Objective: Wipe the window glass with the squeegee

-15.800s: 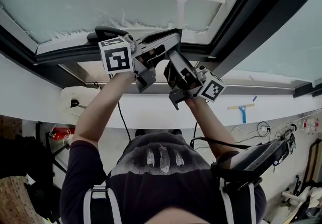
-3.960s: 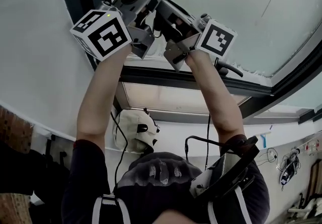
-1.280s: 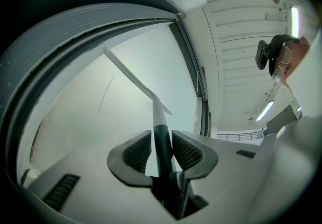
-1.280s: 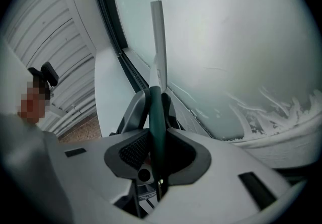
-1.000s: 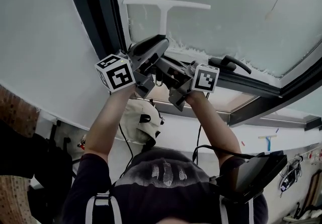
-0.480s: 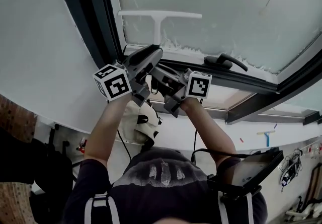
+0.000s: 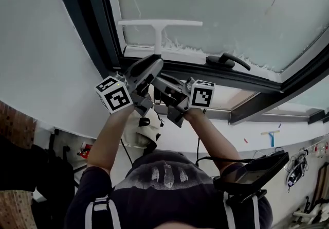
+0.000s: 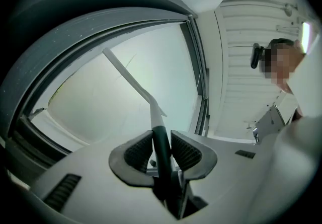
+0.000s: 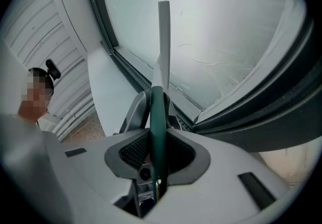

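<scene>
Window glass [image 7: 221,1] fills the upper frame, bare toward the right. The squeegee [image 7: 159,23] lies across the glass's lower left, close beside the dark frame [image 7: 92,27]. The left gripper [image 8: 162,150], jaws just closing tighter, and the right gripper [image 9: 157,155] both clamp its handle.

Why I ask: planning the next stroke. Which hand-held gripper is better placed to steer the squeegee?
Probably left: the left hand-held gripper, jaws just closed tighter on the squeegee handle, grips nearer the blade; the right hand-held gripper holds it farther back.
</scene>
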`<state>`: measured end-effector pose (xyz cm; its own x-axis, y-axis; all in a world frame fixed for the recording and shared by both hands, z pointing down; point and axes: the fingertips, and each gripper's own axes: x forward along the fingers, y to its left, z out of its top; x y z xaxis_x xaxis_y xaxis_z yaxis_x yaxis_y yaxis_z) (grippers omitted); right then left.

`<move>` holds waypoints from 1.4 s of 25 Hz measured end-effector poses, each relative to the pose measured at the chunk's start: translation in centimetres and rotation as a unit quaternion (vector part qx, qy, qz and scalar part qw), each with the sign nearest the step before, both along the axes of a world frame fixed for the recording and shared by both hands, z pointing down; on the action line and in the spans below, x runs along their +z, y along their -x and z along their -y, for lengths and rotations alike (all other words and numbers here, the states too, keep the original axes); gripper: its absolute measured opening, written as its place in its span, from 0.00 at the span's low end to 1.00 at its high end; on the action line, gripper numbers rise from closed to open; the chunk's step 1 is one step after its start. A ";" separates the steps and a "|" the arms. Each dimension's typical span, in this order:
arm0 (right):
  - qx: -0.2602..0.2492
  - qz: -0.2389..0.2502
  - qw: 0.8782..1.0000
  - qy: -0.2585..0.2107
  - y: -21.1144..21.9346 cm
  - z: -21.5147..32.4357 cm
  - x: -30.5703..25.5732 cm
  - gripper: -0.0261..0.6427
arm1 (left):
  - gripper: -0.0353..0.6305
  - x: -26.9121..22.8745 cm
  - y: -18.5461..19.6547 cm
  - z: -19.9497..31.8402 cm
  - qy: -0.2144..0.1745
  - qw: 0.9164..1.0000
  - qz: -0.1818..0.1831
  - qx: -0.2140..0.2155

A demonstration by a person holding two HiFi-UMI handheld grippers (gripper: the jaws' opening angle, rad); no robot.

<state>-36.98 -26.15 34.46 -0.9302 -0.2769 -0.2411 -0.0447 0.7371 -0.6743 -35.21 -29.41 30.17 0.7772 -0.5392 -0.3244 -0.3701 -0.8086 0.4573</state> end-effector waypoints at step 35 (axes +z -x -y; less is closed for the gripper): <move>0.011 0.043 0.978 -0.202 -20.4 4.9 -22.1 0.18 | 0.23 -22.8 -20.7 2.7 -0.220 0.972 0.085 -0.013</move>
